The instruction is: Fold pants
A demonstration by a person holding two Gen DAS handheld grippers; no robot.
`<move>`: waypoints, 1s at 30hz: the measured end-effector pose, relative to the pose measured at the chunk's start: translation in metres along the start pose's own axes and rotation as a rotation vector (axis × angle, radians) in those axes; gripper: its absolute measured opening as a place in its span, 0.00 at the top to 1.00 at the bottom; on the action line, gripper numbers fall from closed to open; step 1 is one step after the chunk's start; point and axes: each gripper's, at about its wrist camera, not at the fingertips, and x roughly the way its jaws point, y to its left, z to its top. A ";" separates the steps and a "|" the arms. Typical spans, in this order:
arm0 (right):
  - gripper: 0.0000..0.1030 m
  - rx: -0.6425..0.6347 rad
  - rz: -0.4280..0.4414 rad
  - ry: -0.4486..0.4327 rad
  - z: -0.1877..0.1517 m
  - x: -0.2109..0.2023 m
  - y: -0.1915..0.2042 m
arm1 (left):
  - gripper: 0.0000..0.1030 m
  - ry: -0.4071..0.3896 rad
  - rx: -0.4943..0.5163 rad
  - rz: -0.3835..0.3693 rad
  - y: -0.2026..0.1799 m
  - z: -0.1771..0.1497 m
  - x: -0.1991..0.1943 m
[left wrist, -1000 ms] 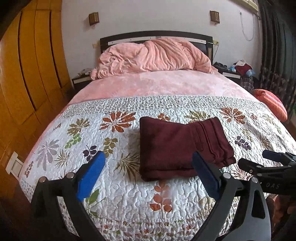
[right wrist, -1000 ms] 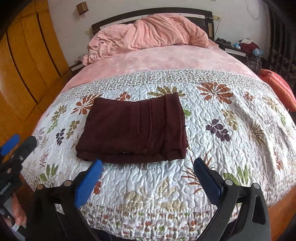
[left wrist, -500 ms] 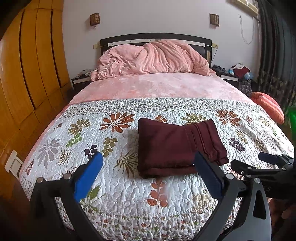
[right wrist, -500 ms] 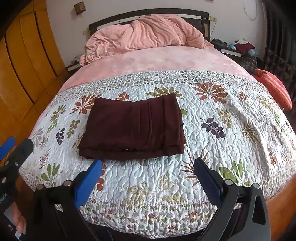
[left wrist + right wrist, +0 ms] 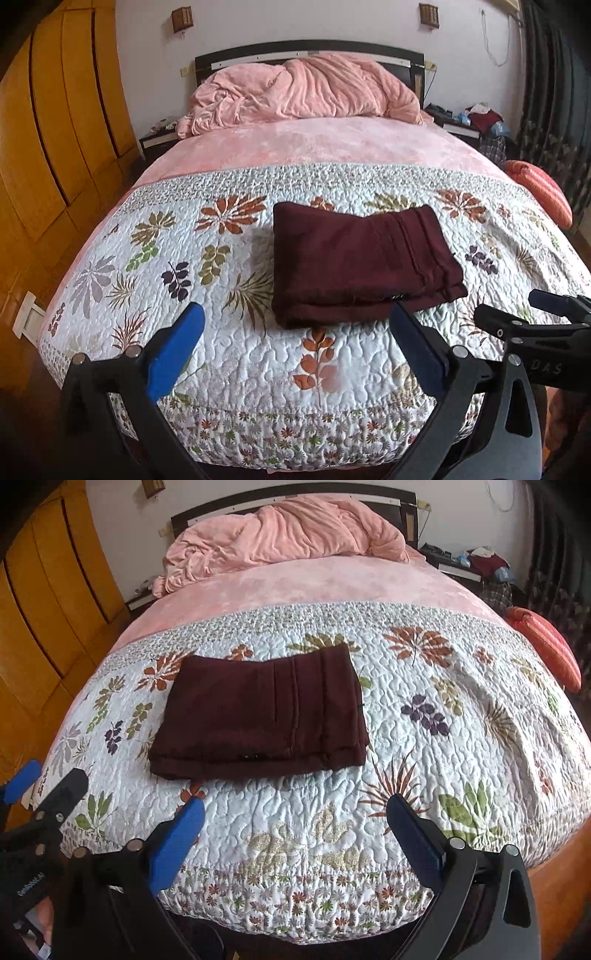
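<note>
The maroon pants (image 5: 258, 712) lie on the floral quilt (image 5: 424, 738) near the foot of the bed, already folded into a compact rectangle of several layers. The waistband with its stitched ribs is on the right side of the bundle, and the stacked edges face toward the cameras.

The left gripper (image 5: 295, 339) hangs above the foot of the quilt with its blue pads wide apart and nothing between them; the front edge of the pants is just beyond its right finger. The right gripper (image 5: 295, 827) is also spread open and empty, well apart from the pants, over bare quilt to the right of the bundle. Each gripper shows also at the edge of the other view.

The task looks finished or almost finished, because the bundle is neat and no leg sticks out.

The cloth looks soft, rather thick and matte, so I judge it light, not slippery and not fragile. It will sag and the layers can slide open if only the top layer is pinched. For moving it, a good hold is at the near stacked edge, taking all layers together, one gripper near each front corner. The quilt below is soft too, so a low pinch may catch it by mistake.
</note>
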 end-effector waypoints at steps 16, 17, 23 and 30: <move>0.04 -0.012 -0.032 -0.003 0.000 0.002 -0.004 | 0.03 0.035 -0.018 0.019 0.008 -0.001 0.014; 0.04 -0.013 -0.029 -0.003 0.000 0.002 -0.004 | 0.03 0.036 -0.017 0.018 0.007 -0.001 0.014; 0.04 -0.022 -0.031 0.006 -0.001 0.005 -0.002 | 0.03 0.042 -0.008 0.023 0.005 -0.003 0.015; 0.04 -0.020 -0.030 0.009 -0.002 0.006 -0.001 | 0.03 0.050 -0.023 0.012 0.007 -0.004 0.018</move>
